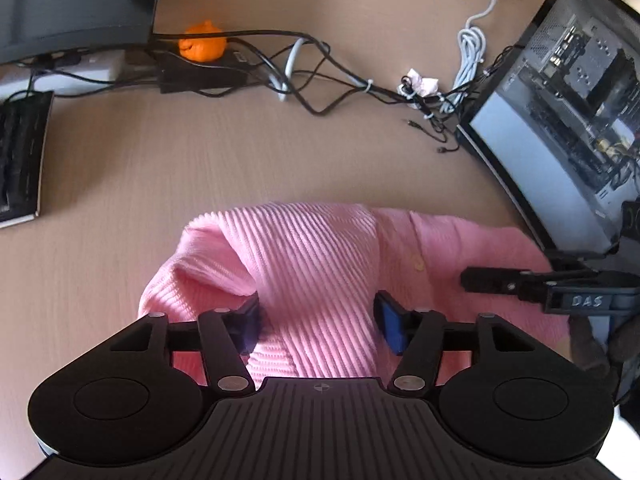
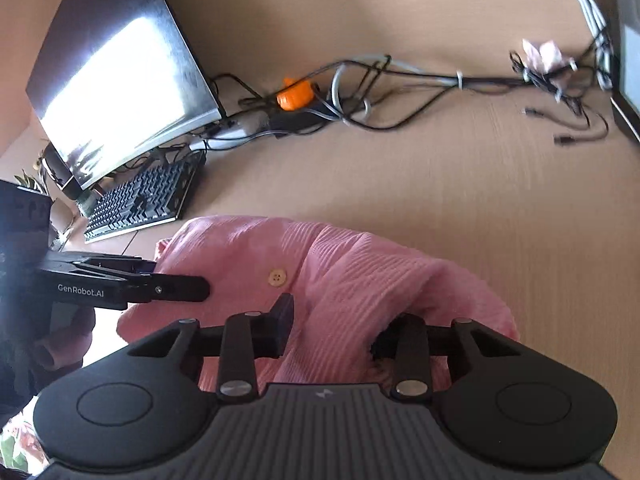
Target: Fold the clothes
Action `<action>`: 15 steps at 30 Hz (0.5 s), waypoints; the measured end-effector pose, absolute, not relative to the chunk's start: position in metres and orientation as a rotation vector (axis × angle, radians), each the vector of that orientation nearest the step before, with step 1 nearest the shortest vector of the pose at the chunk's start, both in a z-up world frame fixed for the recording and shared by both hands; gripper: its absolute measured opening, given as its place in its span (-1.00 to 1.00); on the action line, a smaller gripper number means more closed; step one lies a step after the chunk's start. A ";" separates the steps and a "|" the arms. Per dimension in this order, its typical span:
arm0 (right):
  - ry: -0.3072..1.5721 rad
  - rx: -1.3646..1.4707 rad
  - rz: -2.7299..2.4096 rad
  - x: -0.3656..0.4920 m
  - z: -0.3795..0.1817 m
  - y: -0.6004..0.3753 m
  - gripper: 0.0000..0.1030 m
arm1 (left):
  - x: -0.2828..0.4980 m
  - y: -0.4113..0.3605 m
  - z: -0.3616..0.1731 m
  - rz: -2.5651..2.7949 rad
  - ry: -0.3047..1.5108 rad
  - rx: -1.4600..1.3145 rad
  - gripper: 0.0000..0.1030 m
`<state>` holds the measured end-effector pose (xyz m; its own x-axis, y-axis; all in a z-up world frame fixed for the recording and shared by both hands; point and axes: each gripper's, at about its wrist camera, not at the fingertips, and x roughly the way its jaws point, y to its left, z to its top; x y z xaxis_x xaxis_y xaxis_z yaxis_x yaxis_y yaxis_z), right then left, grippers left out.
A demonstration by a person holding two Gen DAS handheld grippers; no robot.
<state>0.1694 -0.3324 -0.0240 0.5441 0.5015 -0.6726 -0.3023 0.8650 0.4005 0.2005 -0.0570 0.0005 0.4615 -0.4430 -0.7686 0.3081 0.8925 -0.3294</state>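
- The keyboard (image 2: 140,200), flat, black and hard-keyed, lies well to the left of the pink garment (image 1: 316,264), with a dark glossy monitor (image 2: 116,84) behind it.
- The left gripper (image 1: 316,324) sits over the garment's left part with its jaws spread wide; blue pads (image 1: 390,326) flank a raised band of ribbed cloth without pinching it, so nothing is clamped.
- The pink garment lies bunched on the pale wood-grain desk (image 1: 240,168), near its front edge. It is a ribbed knit, thin and limp, rumpled into soft humps, with a small pale button (image 2: 277,277) on what looks like a front placket.
- By judgement it is light and floppy: it will sag and slide on the smooth desk, and a pinch may take more than one layer. A hem, shoulder seam or placket edge looks the firmest place to take hold, one gripper at each end so that the cloth spreads flat.
- The right gripper (image 2: 332,328) hovers over the garment's right part, jaws likewise released; its right fingertip is partly buried in a fold.
- Behind the garment run tangled black and white cables (image 1: 320,80) and a small orange figure (image 1: 202,42).
- Right of the garment stands an open computer case (image 1: 580,112), hard, metal-framed and glass-sided.
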 end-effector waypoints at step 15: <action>0.852 0.273 0.558 0.122 0.015 -0.334 -0.64 | 0.141 -0.060 0.048 -0.580 0.963 -0.040 -0.31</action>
